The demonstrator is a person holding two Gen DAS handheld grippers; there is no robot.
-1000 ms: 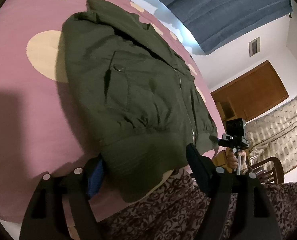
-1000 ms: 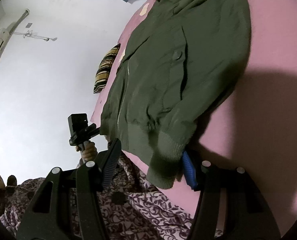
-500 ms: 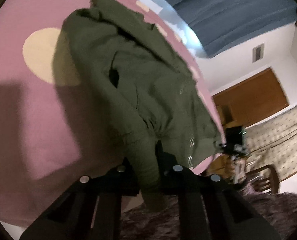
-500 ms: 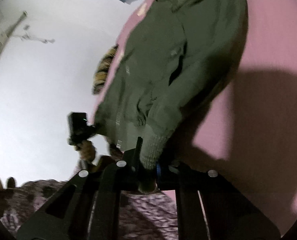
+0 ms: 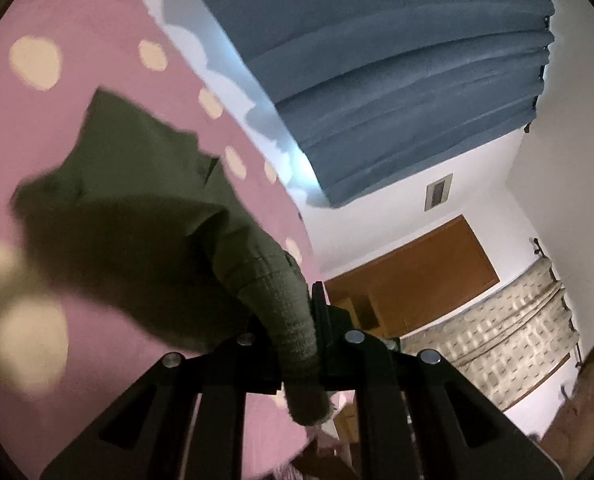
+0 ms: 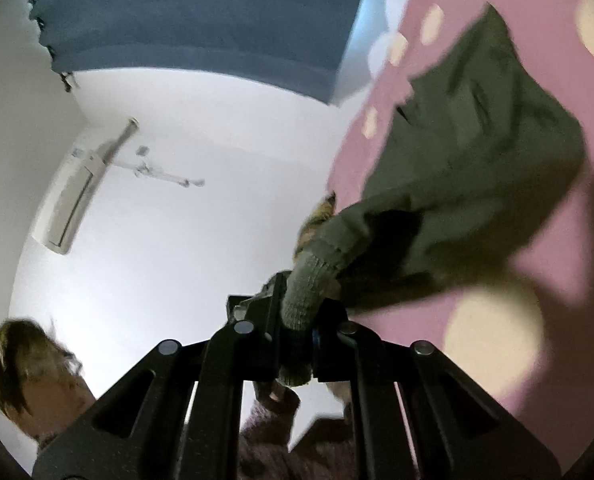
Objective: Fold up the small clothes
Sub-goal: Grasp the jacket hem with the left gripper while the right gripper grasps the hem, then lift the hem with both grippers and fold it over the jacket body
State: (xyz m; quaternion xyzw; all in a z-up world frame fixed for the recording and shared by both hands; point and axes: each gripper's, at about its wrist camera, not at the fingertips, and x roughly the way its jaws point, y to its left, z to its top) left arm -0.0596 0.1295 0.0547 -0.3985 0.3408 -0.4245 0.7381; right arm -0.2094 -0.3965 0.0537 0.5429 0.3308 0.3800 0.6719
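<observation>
A small olive-green jacket (image 5: 137, 216) lies partly on a pink bed cover (image 5: 77, 20) with cream spots. My left gripper (image 5: 301, 344) is shut on the ribbed hem (image 5: 293, 320) at one bottom corner and holds it lifted off the bed. In the right wrist view my right gripper (image 6: 297, 340) is shut on the ribbed hem (image 6: 305, 292) at the other bottom corner, also lifted. The jacket (image 6: 477, 152) hangs from both grips back down to the pink cover (image 6: 537, 300). The collar end still rests on the bed.
A blue curtain (image 5: 377, 60) hangs behind the bed. A brown wooden door (image 5: 417, 272) and a patterned curtain (image 5: 497, 328) are at the right. A wall air conditioner (image 6: 69, 196) shows in the right wrist view. The person's head (image 6: 21, 368) is at lower left.
Both grippers closed on the jacket's bottom hem corners and lifted them up and forward toward the collar. The jacket's lower half has come off the bed.
</observation>
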